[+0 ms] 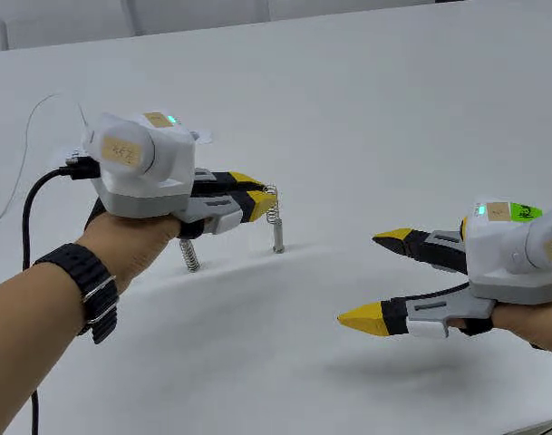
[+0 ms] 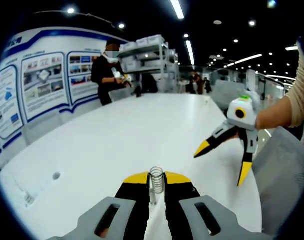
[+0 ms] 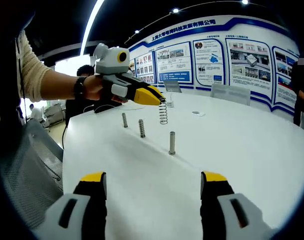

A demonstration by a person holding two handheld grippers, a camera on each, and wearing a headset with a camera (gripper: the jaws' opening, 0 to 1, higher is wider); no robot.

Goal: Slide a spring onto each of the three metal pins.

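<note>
My left gripper (image 1: 262, 201) is shut on a spring (image 1: 273, 205) that hangs upright from its yellow tips, just above a bare metal pin (image 1: 278, 237). Its own view has the spring (image 2: 155, 182) pinched between the shut jaws (image 2: 155, 177). From the right gripper view, the left gripper (image 3: 159, 98) holds the spring (image 3: 163, 113) behind and slightly left of the bare pin (image 3: 171, 142). Two other pins (image 3: 125, 120) (image 3: 141, 128) each carry a spring. One sprung pin (image 1: 190, 256) pokes out below the left hand. My right gripper (image 1: 375, 278) (image 3: 154, 177) is open and holds nothing, well right of the pins.
A black cable (image 1: 26, 217) trails from the left gripper along the white table (image 1: 348, 109). The table's near edge (image 1: 538, 426) runs close under the right hand. Grey chairs (image 3: 27, 170) stand beside the table, and a person (image 2: 109, 70) stands at its far end.
</note>
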